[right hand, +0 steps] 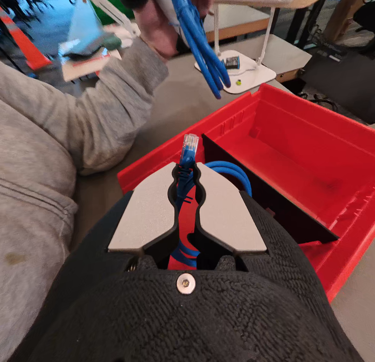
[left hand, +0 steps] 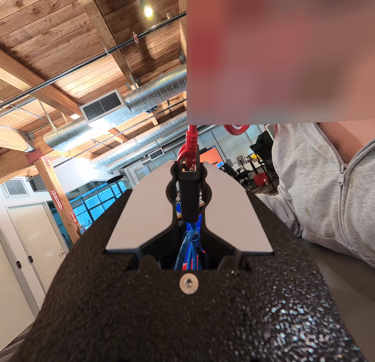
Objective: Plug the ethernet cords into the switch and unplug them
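Observation:
My left gripper [left hand: 188, 167] points up toward the ceiling and is shut on a black coupler block [left hand: 188, 193]. A red cable [left hand: 189, 147] is plugged into the block's top end, and a bundle of blue cable [left hand: 189, 250] hangs below it. My right gripper [right hand: 185, 166] is shut on a blue network cable [right hand: 185, 181] just behind its clear plug [right hand: 190, 142]. It hovers over the near left corner of a red bin [right hand: 304, 128]. The cable's coil [right hand: 229, 168] lies in the bin's near compartment. A hand at the top of the right wrist view carries hanging blue cable loops [right hand: 205, 53].
A black divider [right hand: 253, 191] splits the red bin on the grey table [right hand: 178, 100]. A person's grey sleeve [right hand: 97, 116] lies left of the bin. A white stand base [right hand: 249, 71] sits behind the bin. A grey hoodie [left hand: 314, 189] fills the right of the left wrist view. One gripper's finger ends stand about 20 centimeters off the other's.

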Tool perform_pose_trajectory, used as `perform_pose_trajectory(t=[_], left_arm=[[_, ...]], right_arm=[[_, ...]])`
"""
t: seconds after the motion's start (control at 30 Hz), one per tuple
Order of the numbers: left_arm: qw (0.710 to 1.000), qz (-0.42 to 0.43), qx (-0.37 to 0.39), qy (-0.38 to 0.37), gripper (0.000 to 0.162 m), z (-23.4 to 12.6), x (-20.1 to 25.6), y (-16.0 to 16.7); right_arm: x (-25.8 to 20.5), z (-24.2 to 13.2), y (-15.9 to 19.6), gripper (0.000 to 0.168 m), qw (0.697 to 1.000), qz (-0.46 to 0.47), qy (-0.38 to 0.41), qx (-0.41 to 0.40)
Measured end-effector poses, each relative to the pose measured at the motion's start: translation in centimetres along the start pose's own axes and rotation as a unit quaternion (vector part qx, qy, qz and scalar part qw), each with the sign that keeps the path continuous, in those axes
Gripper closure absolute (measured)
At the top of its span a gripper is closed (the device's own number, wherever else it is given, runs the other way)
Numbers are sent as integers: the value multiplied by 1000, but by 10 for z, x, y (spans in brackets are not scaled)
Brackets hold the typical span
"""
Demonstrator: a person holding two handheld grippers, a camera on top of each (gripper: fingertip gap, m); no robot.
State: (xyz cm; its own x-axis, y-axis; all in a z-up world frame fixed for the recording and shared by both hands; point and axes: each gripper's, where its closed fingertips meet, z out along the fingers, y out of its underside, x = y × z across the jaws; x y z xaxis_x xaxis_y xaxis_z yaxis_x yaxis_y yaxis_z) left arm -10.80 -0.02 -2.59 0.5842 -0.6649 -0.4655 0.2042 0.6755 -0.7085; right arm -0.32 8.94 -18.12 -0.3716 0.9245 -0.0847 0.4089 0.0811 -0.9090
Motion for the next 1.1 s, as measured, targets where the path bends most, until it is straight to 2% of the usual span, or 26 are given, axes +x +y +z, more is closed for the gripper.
perform_pose_trajectory(t=[0.37, 0.57, 0.73, 0.9, 1.1], left_arm=[[998, -26, 30, 44, 142, 6, 9, -1], [986, -88, 112, 89, 142, 4, 11, -4], [962, -146, 192, 127, 142, -8, 10, -9], [949, -150, 245, 130, 142, -26, 6, -22], [954, -144, 230, 127, 142, -26, 7, -20]], right_arm=[[-9, -25, -28, 156, 990, 71, -108, 54], [-31, -18, -62, 157, 973, 106, -191, 71], [-70, -6, -86, 156, 958, 91, -270, 44], [-83, -2, -102, 156, 959, 57, -275, 26], [-85, -1, -115, 158, 960, 45, -273, 43]])
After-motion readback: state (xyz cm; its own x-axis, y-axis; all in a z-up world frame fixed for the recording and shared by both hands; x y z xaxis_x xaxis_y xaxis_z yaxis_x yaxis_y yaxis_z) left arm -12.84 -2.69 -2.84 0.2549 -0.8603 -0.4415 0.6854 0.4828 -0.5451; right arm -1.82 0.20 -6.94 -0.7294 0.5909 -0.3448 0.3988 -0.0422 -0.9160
